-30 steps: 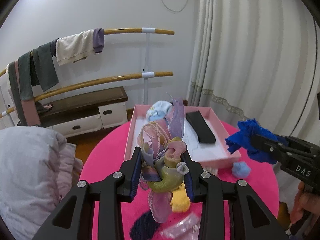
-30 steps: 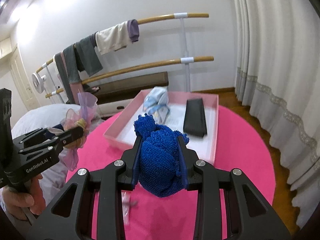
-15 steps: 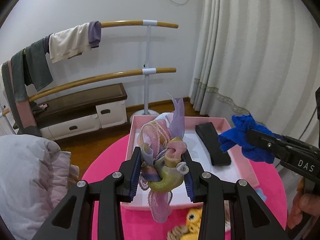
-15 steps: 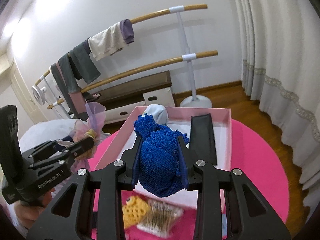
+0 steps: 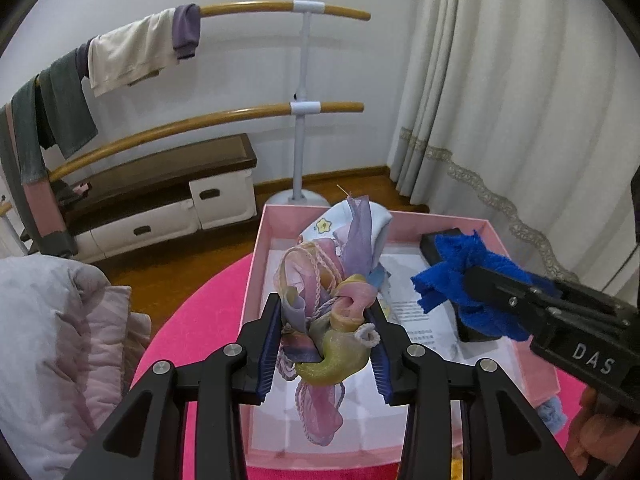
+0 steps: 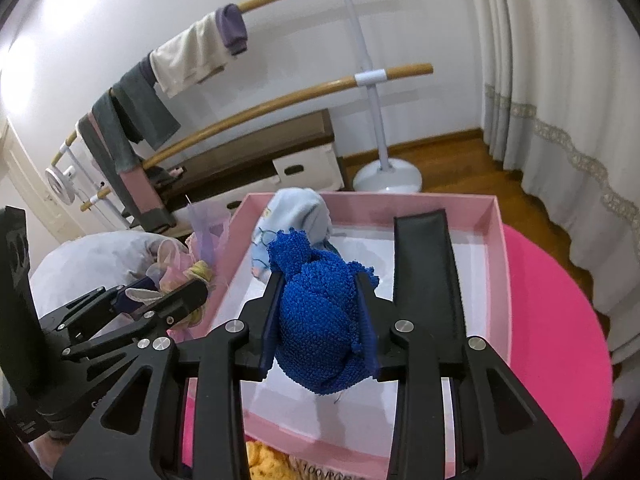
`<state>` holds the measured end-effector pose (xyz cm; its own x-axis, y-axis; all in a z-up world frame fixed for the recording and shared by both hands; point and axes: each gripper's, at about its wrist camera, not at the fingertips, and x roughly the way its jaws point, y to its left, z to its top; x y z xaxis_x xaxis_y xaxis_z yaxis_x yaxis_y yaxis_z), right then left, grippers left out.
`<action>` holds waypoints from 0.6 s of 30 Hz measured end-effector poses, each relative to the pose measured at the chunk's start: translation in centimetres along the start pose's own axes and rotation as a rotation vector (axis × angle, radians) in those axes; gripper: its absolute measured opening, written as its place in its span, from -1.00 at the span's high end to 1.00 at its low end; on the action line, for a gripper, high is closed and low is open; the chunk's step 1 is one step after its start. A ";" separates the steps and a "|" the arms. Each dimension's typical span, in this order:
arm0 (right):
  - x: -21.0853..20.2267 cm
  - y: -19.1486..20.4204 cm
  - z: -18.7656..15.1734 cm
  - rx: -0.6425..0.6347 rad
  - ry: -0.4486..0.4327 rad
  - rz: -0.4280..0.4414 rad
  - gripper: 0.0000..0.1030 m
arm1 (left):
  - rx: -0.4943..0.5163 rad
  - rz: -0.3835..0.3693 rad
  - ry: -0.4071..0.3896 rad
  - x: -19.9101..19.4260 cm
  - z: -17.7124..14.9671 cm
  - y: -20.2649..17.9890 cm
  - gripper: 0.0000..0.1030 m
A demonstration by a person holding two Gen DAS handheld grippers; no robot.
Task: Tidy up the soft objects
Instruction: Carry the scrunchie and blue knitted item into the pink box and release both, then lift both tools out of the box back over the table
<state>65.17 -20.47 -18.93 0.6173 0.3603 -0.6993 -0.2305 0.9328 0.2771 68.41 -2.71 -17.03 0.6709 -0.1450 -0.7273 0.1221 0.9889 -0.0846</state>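
Observation:
My left gripper (image 5: 322, 308) holds a pastel ribbon-and-cord bundle (image 5: 340, 356) above the left half of the pink box (image 5: 256, 280). Its jaws are opening a little, with the pads still against the bundle. My right gripper (image 6: 319, 280) is shut on a blue knitted piece (image 6: 320, 328) and hangs over the middle of the box (image 6: 500, 280). Inside the box lie a black folded item (image 6: 428, 272) on the right and a light blue printed cloth (image 6: 296, 212) at the far end. The left gripper (image 6: 192, 292) appears at the box's left wall.
The box sits on a round pink table (image 6: 552, 320). A yellow knitted thing (image 6: 264, 456) lies by the box's near edge. A grey quilt (image 5: 48, 340) is to the left, a curtain (image 5: 500, 120) to the right. Behind stand a clothes rail (image 5: 304, 104) and a low bench (image 5: 168, 184).
Both grippers have moved forward and down with their loads, from above the open tabletop to above the pink box. The yellow knitted thing has slid out below the left view.

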 end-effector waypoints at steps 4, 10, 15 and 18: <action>1.1 -0.7 -0.2 0.025 0.012 -0.008 0.19 | 0.003 0.007 0.012 2.3 1.1 0.3 0.20; 1.4 -1.5 -0.5 0.062 0.001 -0.008 -0.52 | -0.010 0.029 0.003 3.8 1.4 0.8 -0.55; -0.4 -1.9 -0.8 0.096 -0.045 -0.012 -0.95 | -0.007 0.053 -0.067 2.3 1.1 1.1 -1.00; -1.5 -1.8 -0.8 0.101 -0.062 -0.019 -1.00 | -0.001 0.082 -0.102 1.2 1.2 1.4 -1.00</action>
<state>64.05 -22.74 -18.88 0.6667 0.3387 -0.6639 -0.1434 0.9324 0.3317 70.20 -1.55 -17.20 0.7495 -0.0666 -0.6587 0.0632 0.9976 -0.0289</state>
